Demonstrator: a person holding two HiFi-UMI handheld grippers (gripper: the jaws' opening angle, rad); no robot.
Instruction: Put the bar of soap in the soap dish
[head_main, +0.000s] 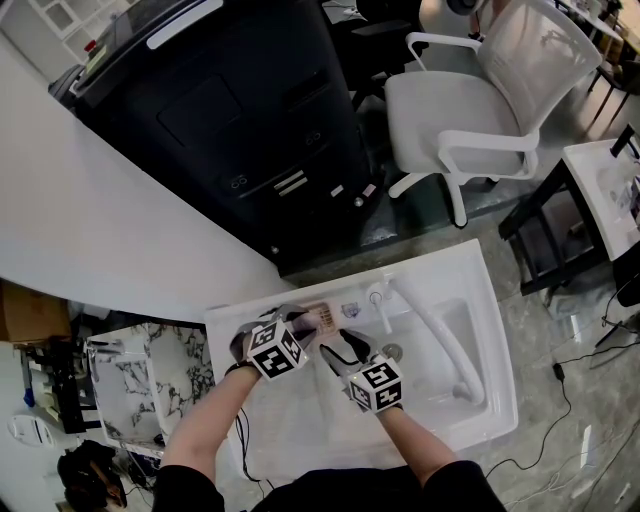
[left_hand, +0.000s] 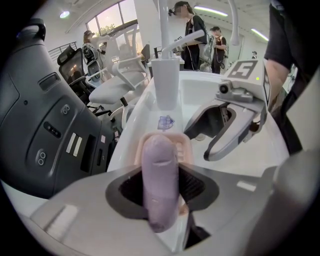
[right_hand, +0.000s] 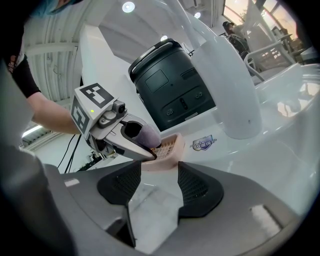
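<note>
A purple bar of soap (left_hand: 160, 175) stands between the pads of my left gripper (left_hand: 161, 189), which is shut on it. Its far end hangs just over the pink slotted soap dish (left_hand: 184, 146) on the sink's back ledge. The right gripper view shows the same soap (right_hand: 145, 134) in the left gripper (right_hand: 151, 154) at the dish (right_hand: 172, 147). My right gripper (right_hand: 152, 182) is open and holds nothing, a short way in front of the dish. From the head view, both grippers (head_main: 300, 328) (head_main: 335, 352) are over the sink's left part.
The white sink (head_main: 490, 300) has a tall curved white faucet (head_main: 440, 335) to the right of the dish. A large black machine (head_main: 230, 120) stands behind the sink, and a white chair (head_main: 480, 100) beside it. People stand far off in the left gripper view.
</note>
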